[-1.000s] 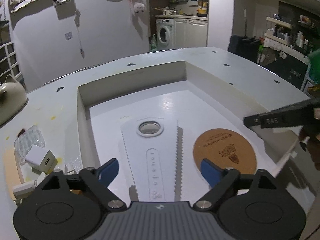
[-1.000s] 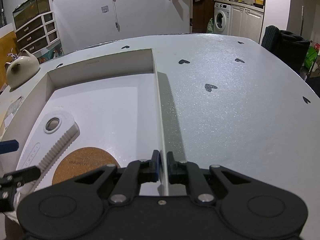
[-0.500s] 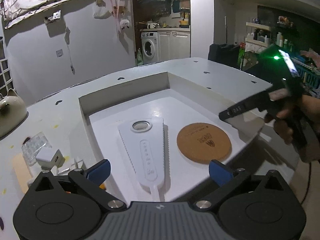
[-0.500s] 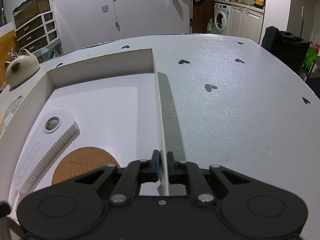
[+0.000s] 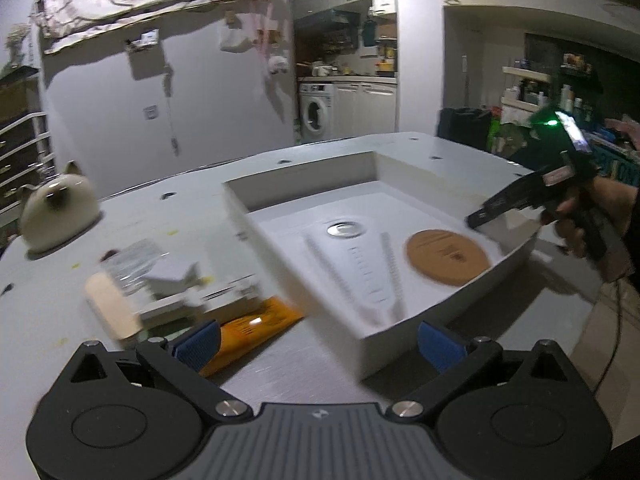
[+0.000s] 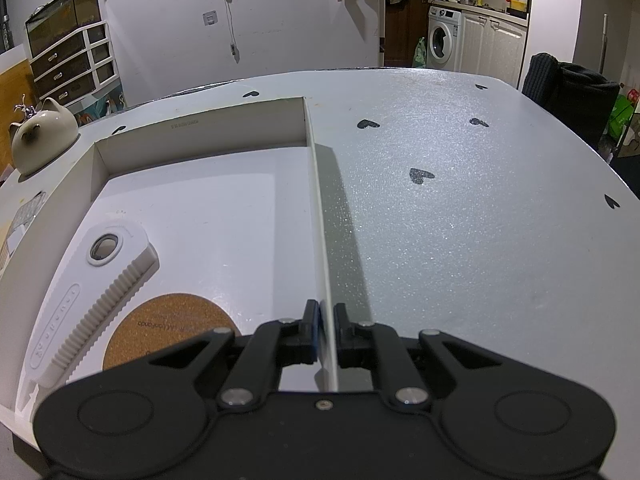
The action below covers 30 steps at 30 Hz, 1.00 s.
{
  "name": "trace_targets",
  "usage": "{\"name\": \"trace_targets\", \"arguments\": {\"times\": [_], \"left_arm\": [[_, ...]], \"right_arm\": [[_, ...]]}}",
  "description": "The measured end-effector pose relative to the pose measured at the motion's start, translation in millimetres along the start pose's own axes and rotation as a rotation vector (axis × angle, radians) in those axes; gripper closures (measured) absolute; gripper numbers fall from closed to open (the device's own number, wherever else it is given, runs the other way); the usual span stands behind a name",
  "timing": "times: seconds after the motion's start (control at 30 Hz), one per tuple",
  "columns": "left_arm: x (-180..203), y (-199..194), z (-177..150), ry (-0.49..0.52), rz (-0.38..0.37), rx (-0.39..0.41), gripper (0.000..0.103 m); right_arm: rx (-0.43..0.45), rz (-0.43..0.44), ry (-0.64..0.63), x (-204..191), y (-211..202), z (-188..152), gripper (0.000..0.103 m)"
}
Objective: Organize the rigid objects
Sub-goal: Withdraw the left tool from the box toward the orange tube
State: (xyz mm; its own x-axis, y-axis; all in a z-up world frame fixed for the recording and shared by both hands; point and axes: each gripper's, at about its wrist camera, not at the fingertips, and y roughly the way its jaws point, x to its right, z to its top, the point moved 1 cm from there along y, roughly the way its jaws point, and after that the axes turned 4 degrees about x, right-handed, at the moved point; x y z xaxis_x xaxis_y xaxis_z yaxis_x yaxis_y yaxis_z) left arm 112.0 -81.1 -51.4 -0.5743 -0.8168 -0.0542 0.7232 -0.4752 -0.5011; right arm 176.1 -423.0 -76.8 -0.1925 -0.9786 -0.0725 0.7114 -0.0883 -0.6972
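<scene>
A shallow white box (image 5: 304, 276) (image 6: 200, 136) lies on the table. In it are a white serrated opener (image 5: 360, 260) (image 6: 92, 292) and a round cork coaster (image 5: 446, 252) (image 6: 168, 332). My right gripper (image 6: 327, 316) is shut on the box's right wall (image 6: 320, 216); it also shows in the left wrist view (image 5: 492, 210). My left gripper (image 5: 320, 342) is open and empty, in front of the box's near left corner. Left of the box lie a white charger block (image 5: 172, 274), a clear plastic case (image 5: 128, 260), a cream bar (image 5: 112, 312) and an orange packet (image 5: 256, 328).
A cat-shaped ceramic pot (image 5: 58, 210) (image 6: 42, 134) stands at the table's far left. The grey table with black heart marks (image 6: 460, 200) stretches right of the box. A dark chair (image 6: 568, 88) stands past the table's right edge.
My left gripper has pulled back and swung left, out of the box, so the pile left of the box came into view. My right gripper has held still on the box wall.
</scene>
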Motion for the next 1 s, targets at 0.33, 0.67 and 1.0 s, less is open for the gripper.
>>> {"name": "trace_targets", "arguments": {"times": [0.33, 0.67, 1.0], "left_arm": [[-59, -3, -27, -0.119, 0.12, -0.023, 0.0], [-80, 15, -32, -0.117, 0.127, 0.004, 0.036], [-76, 29, -35, -0.088, 0.109, -0.03, 0.079]], "right_arm": [[0.0, -0.001, 0.0, -1, 0, 0, 0.094], [0.004, -0.003, 0.003, -1, 0, 0, 0.094], [0.004, -0.006, 0.0, -1, 0, -1, 0.094]]}}
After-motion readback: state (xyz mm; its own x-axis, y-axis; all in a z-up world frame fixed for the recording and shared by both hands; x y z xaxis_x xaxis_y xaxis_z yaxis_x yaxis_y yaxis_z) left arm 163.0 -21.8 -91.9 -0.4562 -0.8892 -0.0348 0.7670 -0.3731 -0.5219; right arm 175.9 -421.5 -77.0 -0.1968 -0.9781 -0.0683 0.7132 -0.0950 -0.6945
